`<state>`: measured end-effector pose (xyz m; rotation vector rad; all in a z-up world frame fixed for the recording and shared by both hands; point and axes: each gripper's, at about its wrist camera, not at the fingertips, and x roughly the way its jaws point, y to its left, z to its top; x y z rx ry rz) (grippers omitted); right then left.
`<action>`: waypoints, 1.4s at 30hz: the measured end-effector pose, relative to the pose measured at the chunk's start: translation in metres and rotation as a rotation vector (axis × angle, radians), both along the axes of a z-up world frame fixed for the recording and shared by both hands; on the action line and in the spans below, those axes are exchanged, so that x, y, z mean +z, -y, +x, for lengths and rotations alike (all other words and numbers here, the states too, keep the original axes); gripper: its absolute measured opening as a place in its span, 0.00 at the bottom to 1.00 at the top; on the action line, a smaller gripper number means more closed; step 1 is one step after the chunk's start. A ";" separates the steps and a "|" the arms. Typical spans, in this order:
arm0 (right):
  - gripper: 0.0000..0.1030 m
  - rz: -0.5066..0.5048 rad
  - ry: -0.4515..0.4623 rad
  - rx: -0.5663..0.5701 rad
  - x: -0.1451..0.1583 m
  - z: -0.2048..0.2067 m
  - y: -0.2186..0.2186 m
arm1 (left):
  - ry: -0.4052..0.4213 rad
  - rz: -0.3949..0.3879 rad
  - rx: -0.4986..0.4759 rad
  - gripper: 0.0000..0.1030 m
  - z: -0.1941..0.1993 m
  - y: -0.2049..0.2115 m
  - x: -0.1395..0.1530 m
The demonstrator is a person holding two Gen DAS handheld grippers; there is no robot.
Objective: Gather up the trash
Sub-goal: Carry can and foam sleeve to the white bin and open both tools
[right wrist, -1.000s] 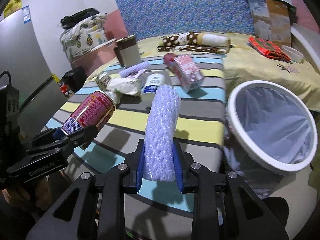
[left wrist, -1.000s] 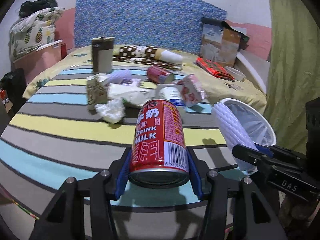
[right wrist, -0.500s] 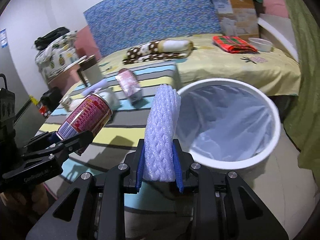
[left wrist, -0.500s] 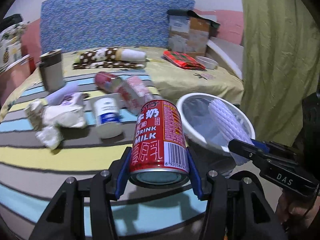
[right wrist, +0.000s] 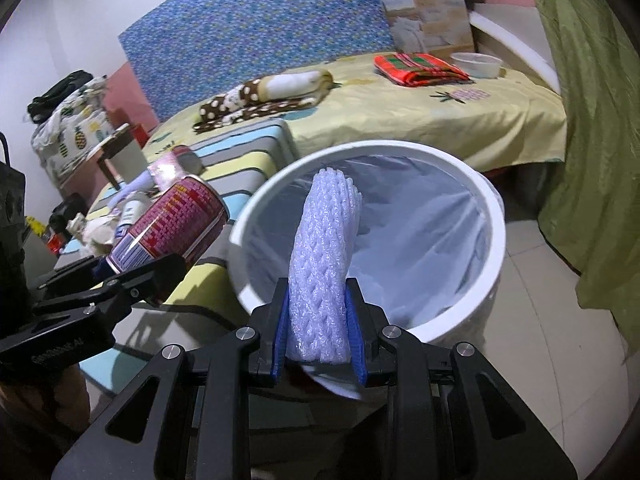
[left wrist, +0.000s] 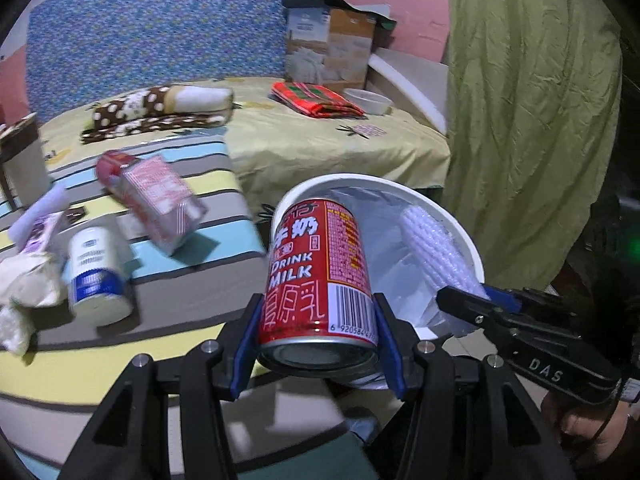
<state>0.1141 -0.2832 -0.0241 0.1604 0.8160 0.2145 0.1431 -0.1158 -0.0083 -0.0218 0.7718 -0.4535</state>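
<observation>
bed (left wrist: 320, 148), lined bin (right wrist: 494, 216), can (left wrist: 320, 272) & foam (right wrist: 324, 264) gripped

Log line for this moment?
left hand-held gripper: shut on milk can | right hand-held gripper: shut on foam net | both at bin | nothing dropped

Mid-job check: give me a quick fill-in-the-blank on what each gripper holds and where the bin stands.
1. The left gripper is shut on a red ____ can.
2. The right gripper is shut on a white foam ____.
3. The white bin is lined with a clear plastic ____.
4. The bin stands on the ____, beside the bed.

Missing words: milk; net; bag; floor
</observation>
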 end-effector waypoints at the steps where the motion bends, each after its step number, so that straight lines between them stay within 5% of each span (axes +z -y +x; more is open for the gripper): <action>1: 0.27 0.001 -0.006 -0.003 -0.001 0.001 0.002 | -0.005 0.002 -0.008 0.53 0.003 0.003 -0.001; 14: 0.31 -0.013 -0.045 -0.035 -0.006 0.008 0.017 | -0.031 0.010 -0.079 0.56 0.024 0.032 -0.009; 22: 0.52 -0.004 -0.034 -0.036 -0.005 0.009 0.019 | -0.010 -0.002 -0.058 0.56 0.020 0.026 -0.004; 42: 0.53 0.021 0.055 0.105 0.019 -0.007 -0.021 | 0.026 -0.028 0.088 0.56 -0.018 -0.034 0.007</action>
